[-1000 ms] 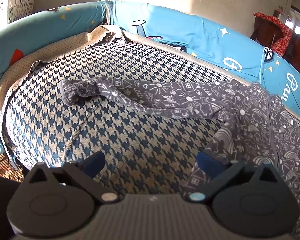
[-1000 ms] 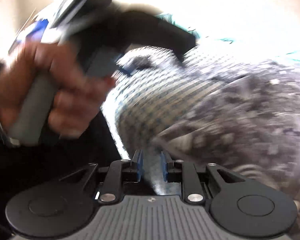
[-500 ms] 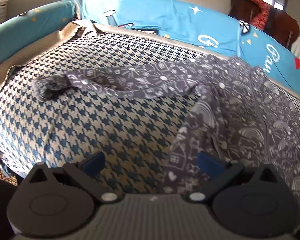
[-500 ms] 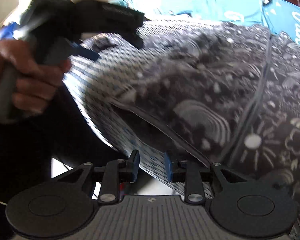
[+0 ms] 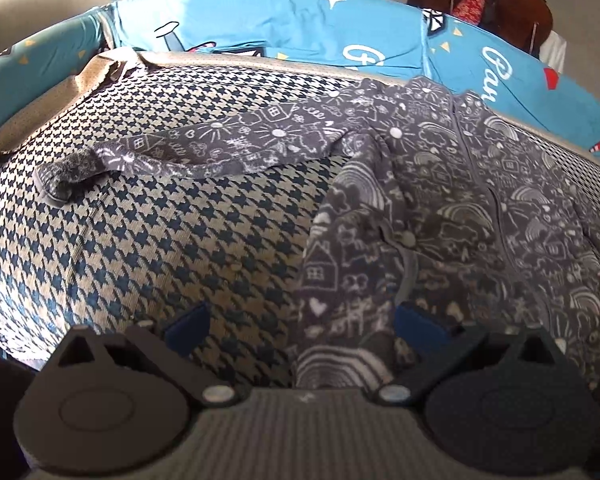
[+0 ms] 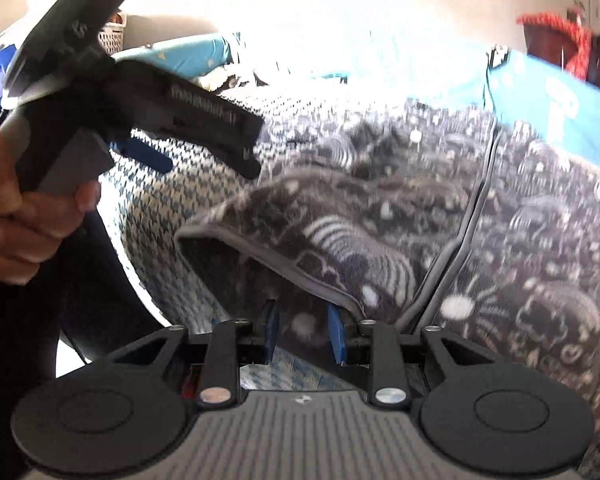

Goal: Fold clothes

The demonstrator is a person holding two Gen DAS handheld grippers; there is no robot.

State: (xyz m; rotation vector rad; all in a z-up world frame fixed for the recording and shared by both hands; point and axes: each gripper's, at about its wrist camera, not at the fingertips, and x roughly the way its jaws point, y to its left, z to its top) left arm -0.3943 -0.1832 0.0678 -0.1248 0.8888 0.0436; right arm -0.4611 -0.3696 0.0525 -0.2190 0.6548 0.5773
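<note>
A grey doodle-print garment (image 5: 440, 184) lies spread on a houndstooth cushion (image 5: 180, 240), one sleeve (image 5: 204, 152) stretched leftward. The left gripper (image 5: 300, 324) hovers wide open; the right gripper (image 6: 302, 330), part-open, straddles the hem. Closing on that edge appears next.

Grey doodle-print zip-up garment (image 5: 440, 200) lies spread flat, one sleeve (image 5: 204, 152) stretched out sideways
</note>
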